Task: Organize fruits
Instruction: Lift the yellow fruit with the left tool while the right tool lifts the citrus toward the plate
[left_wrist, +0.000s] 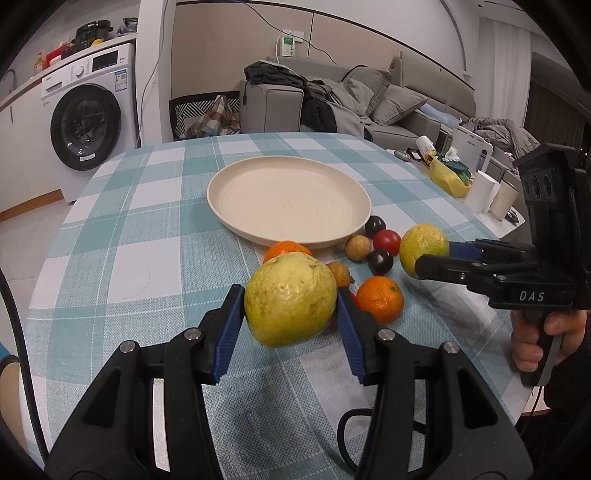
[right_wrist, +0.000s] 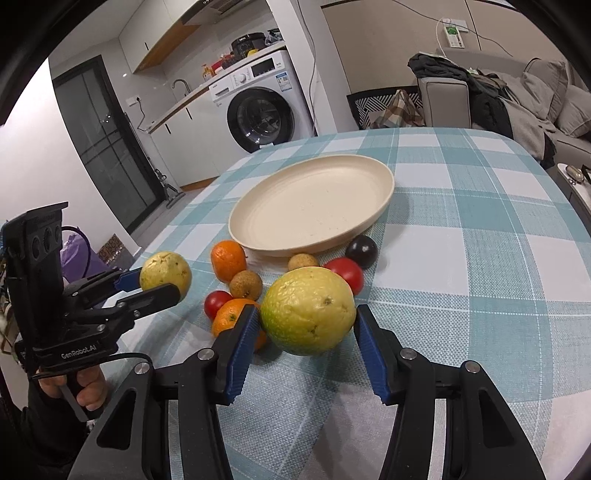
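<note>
My left gripper (left_wrist: 290, 300) is shut on a large yellow-green guava (left_wrist: 290, 301) and holds it above the checked tablecloth. It also shows in the right wrist view (right_wrist: 165, 275). My right gripper (right_wrist: 306, 314) is shut on a second yellow-green guava (right_wrist: 308, 311), seen in the left wrist view too (left_wrist: 424, 252). A cream plate (left_wrist: 288, 201) lies empty past the fruit. On the cloth between lie two oranges (left_wrist: 380, 298) (right_wrist: 228, 259), red tomatoes (left_wrist: 386, 240), dark plums (right_wrist: 362, 251) and small brown longans (right_wrist: 245, 284).
The round table (right_wrist: 480, 229) has a teal and white checked cloth. A side table at the right holds a yellow bag (left_wrist: 448, 175) and white cups. A washing machine (left_wrist: 88, 118) and a sofa (left_wrist: 369, 99) stand behind.
</note>
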